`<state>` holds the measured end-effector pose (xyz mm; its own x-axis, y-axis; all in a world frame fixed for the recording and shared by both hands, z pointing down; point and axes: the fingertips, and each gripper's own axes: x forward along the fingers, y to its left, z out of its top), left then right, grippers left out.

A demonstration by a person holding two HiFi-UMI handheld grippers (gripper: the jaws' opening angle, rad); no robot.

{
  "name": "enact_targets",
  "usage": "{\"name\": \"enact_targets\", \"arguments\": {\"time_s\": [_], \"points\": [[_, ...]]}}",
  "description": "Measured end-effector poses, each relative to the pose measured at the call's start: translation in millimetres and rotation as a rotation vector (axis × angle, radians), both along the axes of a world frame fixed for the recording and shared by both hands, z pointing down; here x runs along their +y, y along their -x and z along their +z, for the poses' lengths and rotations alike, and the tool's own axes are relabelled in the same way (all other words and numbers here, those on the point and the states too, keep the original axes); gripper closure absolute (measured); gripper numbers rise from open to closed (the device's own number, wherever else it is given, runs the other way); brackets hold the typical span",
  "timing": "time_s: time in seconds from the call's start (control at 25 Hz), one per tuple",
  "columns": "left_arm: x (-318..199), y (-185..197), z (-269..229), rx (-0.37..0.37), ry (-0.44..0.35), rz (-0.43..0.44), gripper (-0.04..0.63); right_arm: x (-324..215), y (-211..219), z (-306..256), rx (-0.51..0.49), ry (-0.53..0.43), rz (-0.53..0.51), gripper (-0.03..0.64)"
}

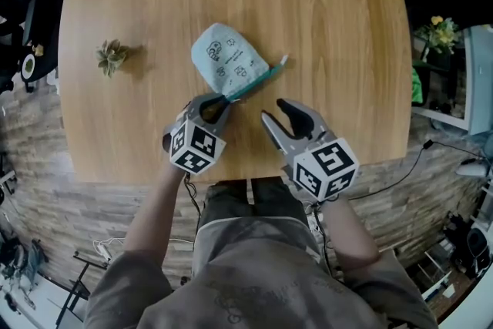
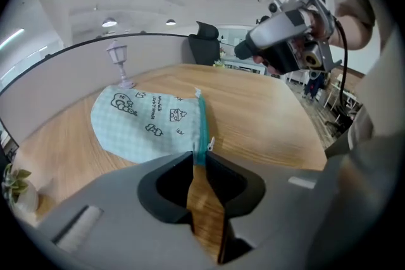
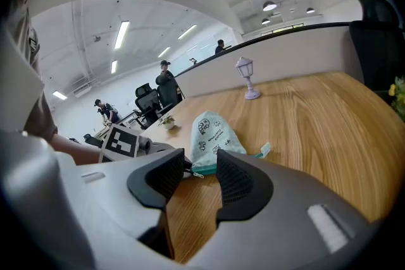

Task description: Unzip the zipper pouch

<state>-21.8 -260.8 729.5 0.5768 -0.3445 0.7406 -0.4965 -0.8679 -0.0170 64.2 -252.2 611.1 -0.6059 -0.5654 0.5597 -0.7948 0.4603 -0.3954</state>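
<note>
- Clearance is ample at the left: a small plant (image 1: pixel 113 56) stands well apart from the work and need not be minded.
- The left gripper (image 2: pixel 199 160) is clamped on the near end of the zipper pouch (image 1: pixel 223 58), its jaws pinched together over the teal zipper (image 2: pixel 201 123) tape. This hold is judged to be the anchor, and it should be pressed firm and low toward the table (image 1: pixel 347 27) so the fabric is not dragged.
- The zipper pouch lies flat near the table's middle, with its zipper edge running off to the right and apparently closed. A small white pull tab (image 2: pixel 211 143) is seen just beyond the left jaws.
- The right gripper (image 3: pixel 199 164) is held released, jaws apart with nothing between them, near the zipper edge. The pull tab, not the tape, should be taken squarely by the jaw tips and drawn along the zipper's line, away from the anchored end.
- Slipping off so small a tab is the likely fault, so that closing is best made slowly.
</note>
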Motion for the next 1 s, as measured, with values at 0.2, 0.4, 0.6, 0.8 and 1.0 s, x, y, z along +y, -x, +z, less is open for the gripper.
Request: {"name": "enact_targets", "arguments": {"time_s": [0.2,0.4,0.6,0.8,1.0], "points": [[-2.1,-3.1,-37.2,0.125,0.048,-0.074,0.537,-0.6,-5.2,-25.5,-0.008,-0.039,0.005,0.448],[-16.5,-5.9,-97.9,0.209,0.022,-0.121,0.54,-7.4,-8.6,-74.0,-0.079,-0.101,0.005,0.449],[-23.3,-4.1,-168.2,0.264,-0.063,-0.155,0.54,-9.9,-13.6,-133.1,-0.098,-0.211,-0.007,0.449],[-19.4,2.3,-236.6,0.303,-0.149,-0.174,0.541,-6.5,-12.4,-193.8,-0.132,-0.309,-0.032,0.451],[-2.1,11.3,-292.1,0.353,-0.216,-0.205,0.541,7.3,-5.7,-239.0,-0.149,-0.382,-0.088,0.453]]}}
